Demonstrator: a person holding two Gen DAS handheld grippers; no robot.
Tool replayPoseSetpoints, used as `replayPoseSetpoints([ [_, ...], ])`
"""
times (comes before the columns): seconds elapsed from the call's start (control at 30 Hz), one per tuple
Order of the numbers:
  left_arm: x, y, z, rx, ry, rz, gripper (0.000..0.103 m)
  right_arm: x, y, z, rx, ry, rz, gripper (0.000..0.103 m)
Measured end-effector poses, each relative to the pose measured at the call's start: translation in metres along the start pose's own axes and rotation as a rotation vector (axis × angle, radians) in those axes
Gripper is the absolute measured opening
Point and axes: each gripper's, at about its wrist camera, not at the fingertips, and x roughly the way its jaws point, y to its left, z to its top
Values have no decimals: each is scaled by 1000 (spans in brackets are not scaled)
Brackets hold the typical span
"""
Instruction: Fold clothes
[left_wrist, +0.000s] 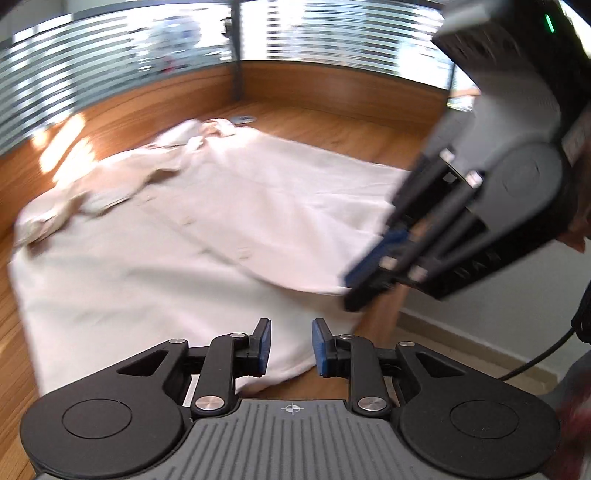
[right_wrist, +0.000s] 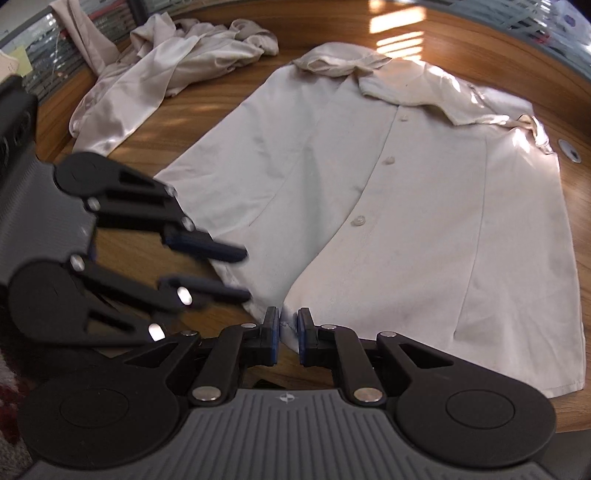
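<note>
One buttoned cream shirt (right_wrist: 406, 206) lies flat on the wooden table (right_wrist: 177, 122), three buttons visible; a second, crumpled garment (right_wrist: 166, 66) lies beside it. Right gripper (right_wrist: 289, 332) pinches the shirt's hem; left gripper (left_wrist: 291, 345) hovers agape, holding nothing.

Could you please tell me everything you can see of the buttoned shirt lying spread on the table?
The buttoned shirt is off-white, of thin woven-looking cloth, and lies flat, front up, on the wooden table. Its placket is closed, with three pale buttons showing. The collar, at the far end, is rumpled. The hem lies at the near table edge. The right hand-held gripper is pinching the hem near the placket. The left hand-held gripper is open at the hem's corner, contact unclear. A second crumpled garment lies apart, beyond it.
</note>
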Motion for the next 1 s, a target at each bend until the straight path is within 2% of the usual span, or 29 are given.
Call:
replayPoseSetpoints([
  [0.1, -21, 25, -11, -70, 5, 114, 31, 8, 5, -4, -33, 11, -10, 18],
  [0.23, -44, 53, -28, -191, 17, 283, 38, -2, 7, -3, -57, -13, -15, 26],
  [0.4, -53, 87, -52, -407, 65, 410, 39, -5, -1, -6, -26, -16, -33, 27],
  [0.5, -55, 101, -61, -521, 47, 390, 38, -4, -6, -8, -6, -12, -55, 27],
  [0.6, -48, 104, -62, -557, 42, 348, 38, -6, -9, -9, 13, -14, -76, 27],
  [0.7, -39, 103, -64, -562, 64, 354, 37, -7, -12, -11, 30, -14, -95, 27],
  [0.8, -32, 103, -67, -568, 91, 363, 26, -10, -14, -14, 49, -17, -110, 27],
  [0.9, -32, 103, -67, -576, 94, 365, 6, -12, -17, -17, 71, -22, -122, 27],
  [1.0, -38, 104, -61, -578, 73, 359, 5, -15, -20, -21, 91, -26, -131, 27],
])
